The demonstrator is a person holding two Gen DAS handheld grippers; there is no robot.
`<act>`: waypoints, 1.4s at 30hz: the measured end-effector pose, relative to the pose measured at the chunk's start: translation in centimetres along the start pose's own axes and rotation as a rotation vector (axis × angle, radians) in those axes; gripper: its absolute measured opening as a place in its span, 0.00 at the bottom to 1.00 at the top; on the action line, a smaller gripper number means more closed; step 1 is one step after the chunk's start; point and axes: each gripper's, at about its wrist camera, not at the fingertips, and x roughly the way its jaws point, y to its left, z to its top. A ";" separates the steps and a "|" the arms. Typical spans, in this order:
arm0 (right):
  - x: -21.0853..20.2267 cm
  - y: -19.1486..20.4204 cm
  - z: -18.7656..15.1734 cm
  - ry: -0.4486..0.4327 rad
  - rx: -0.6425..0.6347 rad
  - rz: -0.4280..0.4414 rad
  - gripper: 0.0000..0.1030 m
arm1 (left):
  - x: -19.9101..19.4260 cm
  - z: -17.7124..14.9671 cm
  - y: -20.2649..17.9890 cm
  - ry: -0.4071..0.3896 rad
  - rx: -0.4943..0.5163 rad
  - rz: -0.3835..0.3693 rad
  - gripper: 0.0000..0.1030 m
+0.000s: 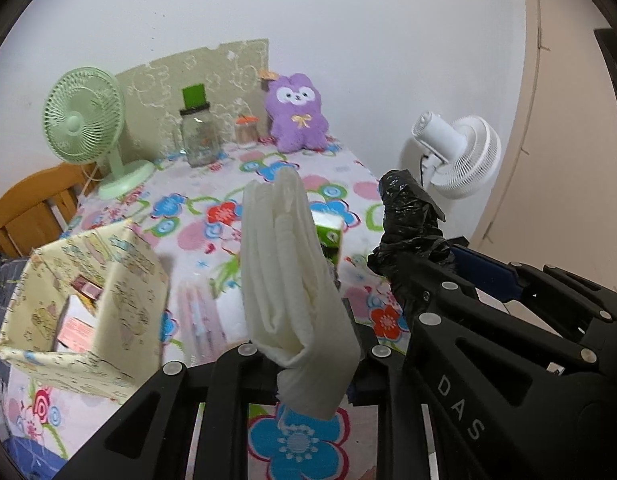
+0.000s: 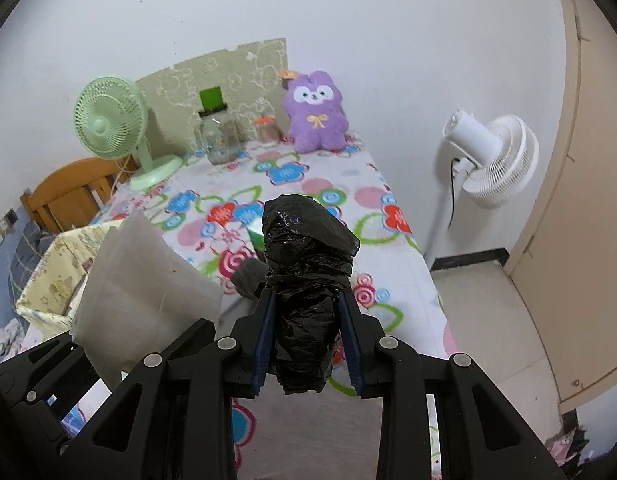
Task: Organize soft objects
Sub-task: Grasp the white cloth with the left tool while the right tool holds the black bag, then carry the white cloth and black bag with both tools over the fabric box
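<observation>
My left gripper (image 1: 308, 344) is shut on a folded white soft pad (image 1: 292, 280) and holds it upright above the flowered table; the pad also shows in the right wrist view (image 2: 144, 292). My right gripper (image 2: 308, 320) is shut on a black plastic-wrapped bundle (image 2: 304, 264) and holds it above the table; the bundle also shows in the left wrist view (image 1: 408, 220), to the right of the pad. A cream patterned fabric box (image 1: 88, 300) stands open at the table's left edge, left of the pad. A purple plush toy (image 1: 296, 116) sits at the back against the wall.
A green desk fan (image 1: 84, 120), a glass jar (image 1: 198, 136) and a small orange-lidded jar (image 1: 246, 130) stand at the back. A green carton (image 1: 328, 236) lies behind the pad. A white floor fan (image 2: 492, 156) stands right of the table. A wooden chair (image 1: 32, 208) is at left.
</observation>
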 end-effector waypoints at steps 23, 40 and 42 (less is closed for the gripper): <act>-2.7 6.1 3.8 -0.070 -0.046 0.047 0.34 | -4.2 2.7 5.3 -0.085 -0.033 0.082 0.19; -0.4 12.5 5.2 -0.066 -0.096 0.097 0.34 | -4.1 2.7 11.7 -0.089 -0.088 0.155 0.20; -0.1 13.3 5.4 -0.064 -0.101 0.105 0.34 | -4.1 2.7 12.5 -0.089 -0.093 0.163 0.20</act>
